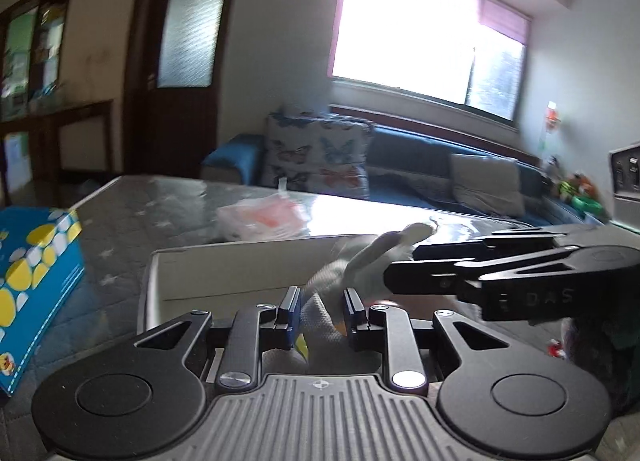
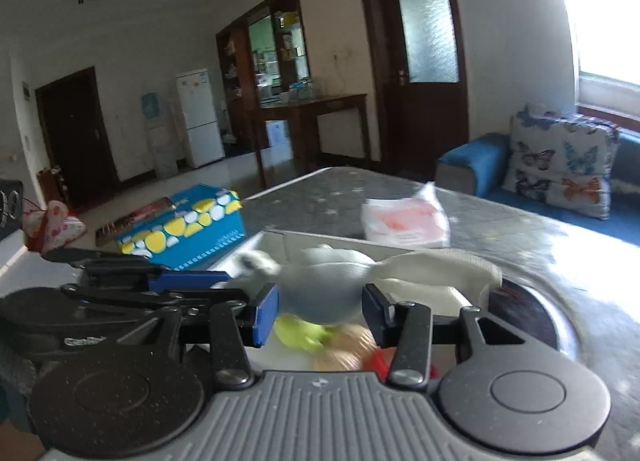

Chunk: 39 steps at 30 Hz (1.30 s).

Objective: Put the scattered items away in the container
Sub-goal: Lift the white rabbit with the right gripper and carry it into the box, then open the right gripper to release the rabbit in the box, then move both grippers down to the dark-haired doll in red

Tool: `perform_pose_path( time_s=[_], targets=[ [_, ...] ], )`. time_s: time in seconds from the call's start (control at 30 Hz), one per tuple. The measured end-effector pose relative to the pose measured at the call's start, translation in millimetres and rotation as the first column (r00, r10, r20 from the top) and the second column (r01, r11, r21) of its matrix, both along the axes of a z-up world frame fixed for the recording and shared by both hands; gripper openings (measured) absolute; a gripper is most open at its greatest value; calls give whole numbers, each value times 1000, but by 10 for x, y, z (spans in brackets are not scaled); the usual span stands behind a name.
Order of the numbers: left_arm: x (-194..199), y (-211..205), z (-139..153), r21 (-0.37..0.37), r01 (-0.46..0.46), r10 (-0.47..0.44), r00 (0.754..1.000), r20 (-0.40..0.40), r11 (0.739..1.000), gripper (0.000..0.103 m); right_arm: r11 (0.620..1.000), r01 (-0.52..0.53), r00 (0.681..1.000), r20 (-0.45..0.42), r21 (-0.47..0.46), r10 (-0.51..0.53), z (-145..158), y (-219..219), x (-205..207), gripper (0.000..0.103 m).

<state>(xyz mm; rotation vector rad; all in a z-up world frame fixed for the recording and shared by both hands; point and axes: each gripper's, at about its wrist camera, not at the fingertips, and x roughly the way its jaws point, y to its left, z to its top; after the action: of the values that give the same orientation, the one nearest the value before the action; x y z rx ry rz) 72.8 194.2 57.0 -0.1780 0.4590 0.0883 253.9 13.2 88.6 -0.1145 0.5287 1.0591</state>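
Both grippers hold one grey-white soft toy over the white container point(image 1: 240, 273). My left gripper point(image 1: 320, 315) is shut on one end of the toy point(image 1: 360, 269). My right gripper point(image 2: 320, 311) is shut on the toy's rounded grey part point(image 2: 320, 289). The right gripper also shows at the right of the left wrist view point(image 1: 400, 273). The left gripper shows at the left of the right wrist view point(image 2: 224, 281). Below the toy, inside the container, lie a yellow-green item point(image 2: 300, 333), an orange round item point(image 2: 344, 349) and a red item point(image 2: 378, 361).
A blue box with yellow and white dots point(image 1: 36, 273) stands on the grey table point(image 1: 132, 217) left of the container. A white and orange plastic packet point(image 1: 264, 217) lies beyond the container. A blue sofa with a butterfly cushion point(image 1: 320, 153) stands behind the table.
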Motion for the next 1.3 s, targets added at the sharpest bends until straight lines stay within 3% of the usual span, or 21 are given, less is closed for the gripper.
perform_pose_path(
  time_s=[0.2, 0.47, 0.57, 0.93, 1.1, 1.3],
  targets=[
    [70, 149, -183, -33, -49, 48, 998, -44, 998, 25, 999, -7, 1000, 17, -40, 7, -90, 174, -15, 47],
    [-128, 50, -224, -82, -44, 40, 998, -49, 996, 26, 997, 26, 999, 31, -71, -24, -121, -222, -179, 49],
    [-180, -37, -211, -115, -37, 31, 998, -52, 993, 28, 997, 54, 998, 21, -56, -52, -107, -447, -240, 57],
    [-177, -598, -207, -173, 89, -105, 991, -88, 981, 31, 986, 151, 988, 52, -68, -148, -180, -1100, -567, 71],
    [-114, -841, -302, -211, 147, -175, 977, -123, 966, 31, 972, 217, 976, 46, -85, -214, -268, -1368, -642, 78],
    [16, -1133, -401, -234, 206, -247, 955, -162, 950, 31, 947, 303, 953, 33, -106, -301, -368, -1688, -667, 79]
  ],
)
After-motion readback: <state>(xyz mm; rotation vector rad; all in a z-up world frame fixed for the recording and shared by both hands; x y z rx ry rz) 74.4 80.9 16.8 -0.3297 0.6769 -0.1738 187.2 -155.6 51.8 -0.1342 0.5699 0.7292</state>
